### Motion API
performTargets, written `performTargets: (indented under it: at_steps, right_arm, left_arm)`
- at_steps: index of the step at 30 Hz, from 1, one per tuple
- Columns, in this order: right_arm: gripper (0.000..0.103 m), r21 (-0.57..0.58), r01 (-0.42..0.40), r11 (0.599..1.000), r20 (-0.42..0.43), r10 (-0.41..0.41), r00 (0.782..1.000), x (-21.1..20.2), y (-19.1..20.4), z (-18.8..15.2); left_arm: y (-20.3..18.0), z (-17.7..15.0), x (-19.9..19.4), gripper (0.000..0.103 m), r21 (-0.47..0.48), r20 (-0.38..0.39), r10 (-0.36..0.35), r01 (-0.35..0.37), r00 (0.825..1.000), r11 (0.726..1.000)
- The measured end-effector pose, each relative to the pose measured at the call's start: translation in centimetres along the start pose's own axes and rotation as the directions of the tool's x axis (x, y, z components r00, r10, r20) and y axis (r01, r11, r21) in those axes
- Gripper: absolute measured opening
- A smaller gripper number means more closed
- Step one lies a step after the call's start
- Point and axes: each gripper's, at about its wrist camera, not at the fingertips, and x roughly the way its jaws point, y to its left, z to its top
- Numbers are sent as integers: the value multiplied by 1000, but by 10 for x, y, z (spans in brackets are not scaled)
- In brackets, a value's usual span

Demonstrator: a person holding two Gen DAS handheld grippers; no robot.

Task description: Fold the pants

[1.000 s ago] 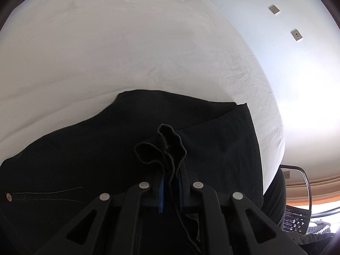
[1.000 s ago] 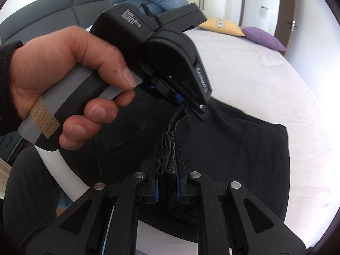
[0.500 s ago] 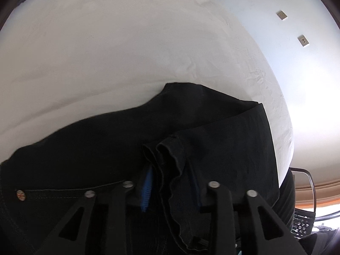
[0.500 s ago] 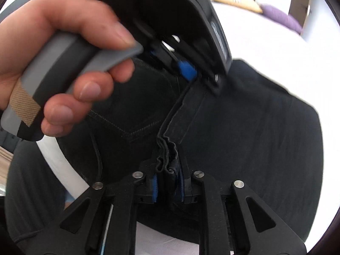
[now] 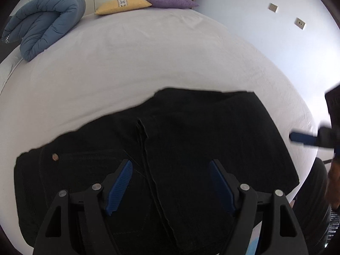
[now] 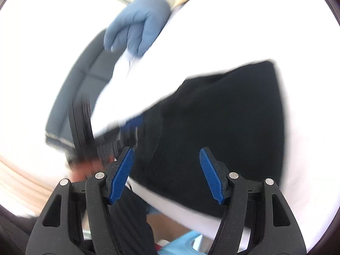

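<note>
Beneath both wide-spread tools, left tool (image 5: 171, 167) and right tool (image 6: 165, 157), folded black pants (image 5: 191, 140) on bed (image 5: 148, 63).

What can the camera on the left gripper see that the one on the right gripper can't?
Only the left wrist view shows the yellow pillow, the purple pillow, two wall sockets and a metal rivet on the pants.

Only the right wrist view, which is blurred, shows a dark padded headboard and a light floor.

Both show the black pants lying on the white bed, the rolled blue duvet, and each gripper's own blue-padded fingers spread open, holding nothing.
</note>
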Motion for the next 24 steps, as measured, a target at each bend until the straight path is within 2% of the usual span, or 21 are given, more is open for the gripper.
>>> performTargets:
  at_steps: [2,3,5,7,10,12,13,16,24]
  right_arm:
    - [56,19,-7,1000,27,7,1000,-22,-26,31]
    - [55,34,-44,998,17,44,999,-25,-37,43]
    - [47,54,-31,998,14,30,999,-28,-55,60]
    - [36,61,-40,997,-24,41,999,-22,-71,77]
    - [35,67,-2,998,-79,8,997,-6,-96,87]
    - [34,104,45,994,-127,-32,991,26,-106,102]
    - [32,133,25,991,-131,-7,991,27,-118,99]
    - [32,164,-39,986,-112,58,992,39,-119,85]
    - [32,85,-51,995,-223,69,972,36,-92,-1]
  left_arm:
    - [-6,-20,21,77,9,-66,29,-28,997,1000]
    - [-6,-28,29,78,20,-87,52,-50,995,999]
    - [-4,-41,34,81,21,-47,61,-60,997,998]
    - [0,-42,35,82,-16,-53,48,-49,997,999]
    - [-3,-38,40,83,5,-82,79,-79,994,997]
    - [-3,-37,43,84,-4,-89,79,-80,993,997]
    - [-2,-37,44,84,-9,-88,75,-76,993,997]
    - [0,-38,46,84,-18,-66,80,-81,995,997]
    - [2,-45,44,84,-22,-56,75,-76,996,997]
